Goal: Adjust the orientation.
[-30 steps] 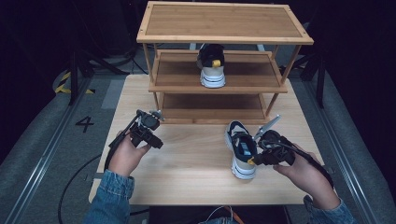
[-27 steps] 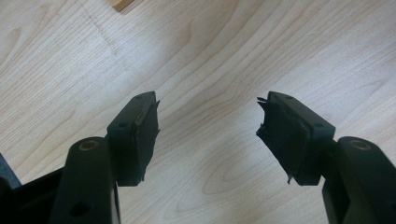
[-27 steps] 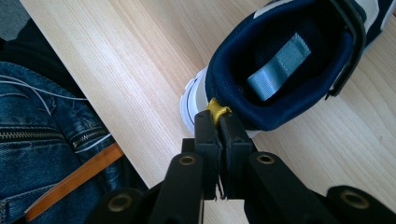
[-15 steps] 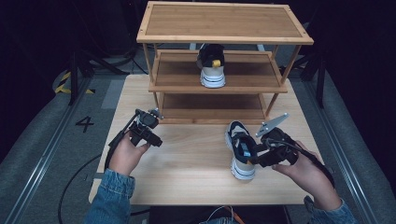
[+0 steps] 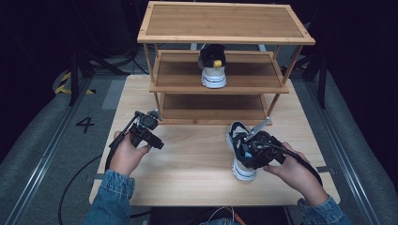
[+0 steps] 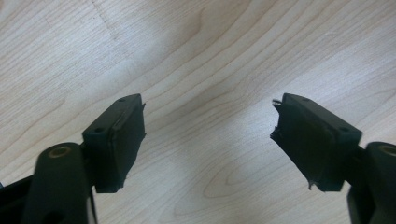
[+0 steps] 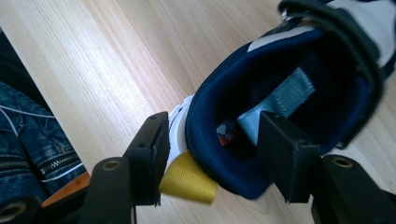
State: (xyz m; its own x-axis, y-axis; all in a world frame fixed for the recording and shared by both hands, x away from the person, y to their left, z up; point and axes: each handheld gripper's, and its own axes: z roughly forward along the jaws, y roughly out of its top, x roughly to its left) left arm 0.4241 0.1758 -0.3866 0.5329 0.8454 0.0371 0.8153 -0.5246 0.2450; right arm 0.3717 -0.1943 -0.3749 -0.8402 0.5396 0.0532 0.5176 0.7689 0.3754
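Shoe (image 5: 241, 151) lies near worktop's (image 5: 197, 164) right front edge. Right gripper (image 7: 210, 140) fingers, just widening, straddle the padded heel collar without pressing. Left gripper (image 6: 208, 135) released, holding nothing. Shoe looks light, soft-walled; heel collar likely grips best.

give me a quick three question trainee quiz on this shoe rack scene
1. True or false: a sneaker stands on the rack's middle shelf.
2. What straddles the heel collar of the sneaker on the table? A) right gripper B) left gripper C) neither
3. What lies between the left gripper's jaws?

Key: 1 true. 2 A, one jaw inside the collar, one outside by the yellow pull tab, pads not pressing. 3 Nothing, bare table.
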